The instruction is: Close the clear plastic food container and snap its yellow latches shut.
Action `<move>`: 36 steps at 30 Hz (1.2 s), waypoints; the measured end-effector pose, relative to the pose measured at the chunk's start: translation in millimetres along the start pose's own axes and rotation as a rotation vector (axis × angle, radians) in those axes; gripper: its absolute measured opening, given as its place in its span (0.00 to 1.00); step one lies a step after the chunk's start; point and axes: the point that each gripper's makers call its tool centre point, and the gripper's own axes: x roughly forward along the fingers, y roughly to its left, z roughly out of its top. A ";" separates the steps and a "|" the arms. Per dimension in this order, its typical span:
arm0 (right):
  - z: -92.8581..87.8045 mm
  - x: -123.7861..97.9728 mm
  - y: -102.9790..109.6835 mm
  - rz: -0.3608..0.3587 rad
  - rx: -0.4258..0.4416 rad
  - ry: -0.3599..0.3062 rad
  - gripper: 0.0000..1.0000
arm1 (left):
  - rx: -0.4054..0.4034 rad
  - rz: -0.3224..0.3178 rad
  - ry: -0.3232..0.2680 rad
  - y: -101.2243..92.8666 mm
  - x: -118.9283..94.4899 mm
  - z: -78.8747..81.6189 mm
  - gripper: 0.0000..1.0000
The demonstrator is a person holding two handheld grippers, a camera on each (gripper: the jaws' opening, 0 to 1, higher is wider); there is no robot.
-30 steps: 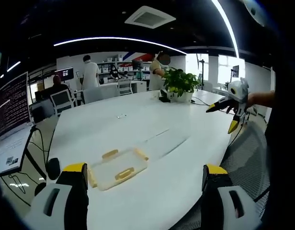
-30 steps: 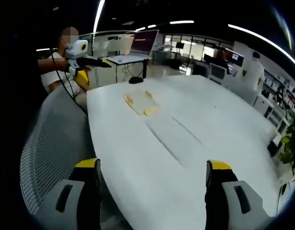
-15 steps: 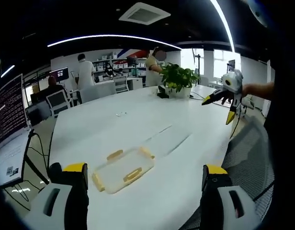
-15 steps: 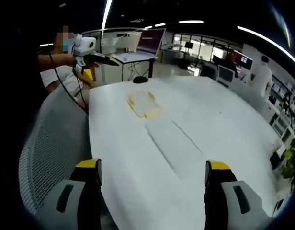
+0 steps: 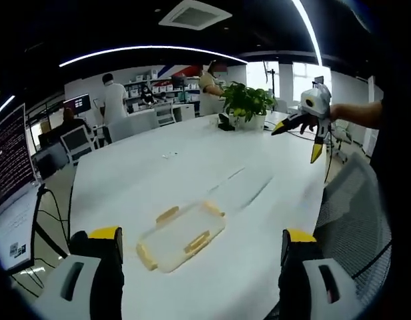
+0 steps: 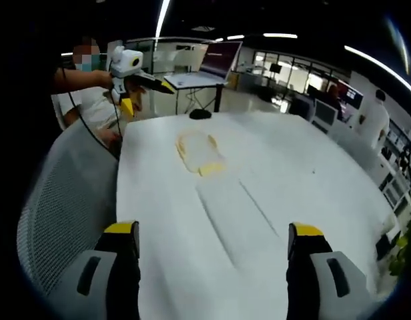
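Observation:
The clear plastic container (image 5: 181,237) with yellow latches lies flat on the white table (image 5: 192,173), just ahead of my left gripper (image 5: 202,257), whose yellow-tipped jaws stand wide open and hold nothing. In the right gripper view the same container (image 6: 199,151) sits far off near the table's far end. My right gripper (image 6: 214,241) is open over the near table edge, nothing between its jaws. The right gripper (image 5: 305,123) shows at the right of the left gripper view, held in the air. The left gripper (image 6: 135,75) shows at the upper left of the right gripper view.
A potted plant (image 5: 249,107) stands at the table's far end. A mesh chair (image 6: 62,200) sits beside the table edge. A laptop (image 6: 209,63) rests on a side desk. People stand (image 5: 113,100) and sit at desks in the background. The person holding the grippers (image 6: 85,87) sits at the table.
Both cameras have shifted slightly; the container now appears a little closer and more central in the left gripper view. Both grippers stay open and the container has not been touched.

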 end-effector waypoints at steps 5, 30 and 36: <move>8.6 9.5 -4.5 0.020 -0.024 -0.003 0.92 | 0.019 -0.008 -0.002 7.4 3.9 1.6 0.97; 44.6 63.4 -17.1 0.136 -0.151 0.027 0.95 | 0.100 -0.104 0.101 33.4 32.7 -13.5 0.98; 50.6 76.8 -15.3 0.167 -0.179 0.038 0.94 | 0.131 -0.131 0.127 37.2 39.9 -19.2 0.97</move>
